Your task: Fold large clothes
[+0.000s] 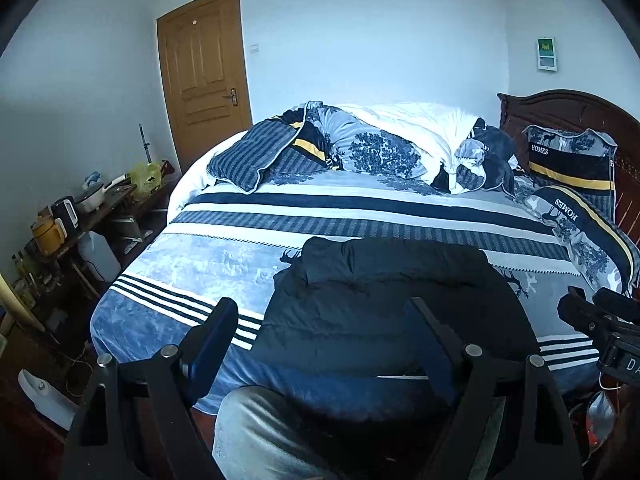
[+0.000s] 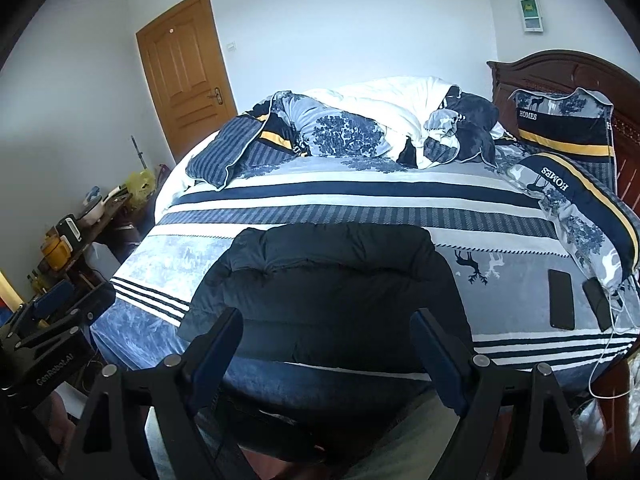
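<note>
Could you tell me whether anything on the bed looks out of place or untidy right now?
The duvet is bunched in a heap at the far side. Two phones lie loose near the pillow, close to the black jacket. Otherwise nothing looks spilled or damaged.

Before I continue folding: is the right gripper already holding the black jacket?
No, the right gripper hangs open above the black jacket, fingers apart.

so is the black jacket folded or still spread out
Partly folded: on the jacket the top part is turned down into a thick doubled band at the far edge, the rest lies flat on the bed.
</note>
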`<state>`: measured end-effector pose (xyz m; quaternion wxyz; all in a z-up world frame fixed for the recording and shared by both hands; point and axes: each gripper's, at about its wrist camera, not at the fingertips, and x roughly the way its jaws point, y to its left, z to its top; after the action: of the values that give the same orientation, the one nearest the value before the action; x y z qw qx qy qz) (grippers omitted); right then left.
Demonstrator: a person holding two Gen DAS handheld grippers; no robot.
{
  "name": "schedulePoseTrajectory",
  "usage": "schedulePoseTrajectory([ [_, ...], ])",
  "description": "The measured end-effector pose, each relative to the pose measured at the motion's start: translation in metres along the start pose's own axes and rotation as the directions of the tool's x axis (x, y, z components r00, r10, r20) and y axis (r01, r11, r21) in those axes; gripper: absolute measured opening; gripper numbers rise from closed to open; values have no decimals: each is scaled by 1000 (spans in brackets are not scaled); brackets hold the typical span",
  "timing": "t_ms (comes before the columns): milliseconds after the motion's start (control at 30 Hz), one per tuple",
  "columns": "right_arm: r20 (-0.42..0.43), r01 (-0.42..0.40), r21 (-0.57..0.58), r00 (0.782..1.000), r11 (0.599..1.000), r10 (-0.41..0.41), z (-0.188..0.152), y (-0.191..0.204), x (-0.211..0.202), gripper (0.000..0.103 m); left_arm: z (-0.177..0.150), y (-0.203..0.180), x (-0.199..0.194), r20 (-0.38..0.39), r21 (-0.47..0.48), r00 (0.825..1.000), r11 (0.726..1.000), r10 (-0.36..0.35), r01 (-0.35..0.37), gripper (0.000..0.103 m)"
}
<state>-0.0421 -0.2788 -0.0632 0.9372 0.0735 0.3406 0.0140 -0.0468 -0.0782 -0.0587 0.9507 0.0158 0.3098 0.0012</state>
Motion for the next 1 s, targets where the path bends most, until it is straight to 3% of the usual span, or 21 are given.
schedulePoseTrajectory([
  [1000, -15, -4, -4, 1000, 1000, 4, -1, -3, 5, 88, -2, 3, 6, -22, 3, 1000, 1000, -6, 6, 85],
])
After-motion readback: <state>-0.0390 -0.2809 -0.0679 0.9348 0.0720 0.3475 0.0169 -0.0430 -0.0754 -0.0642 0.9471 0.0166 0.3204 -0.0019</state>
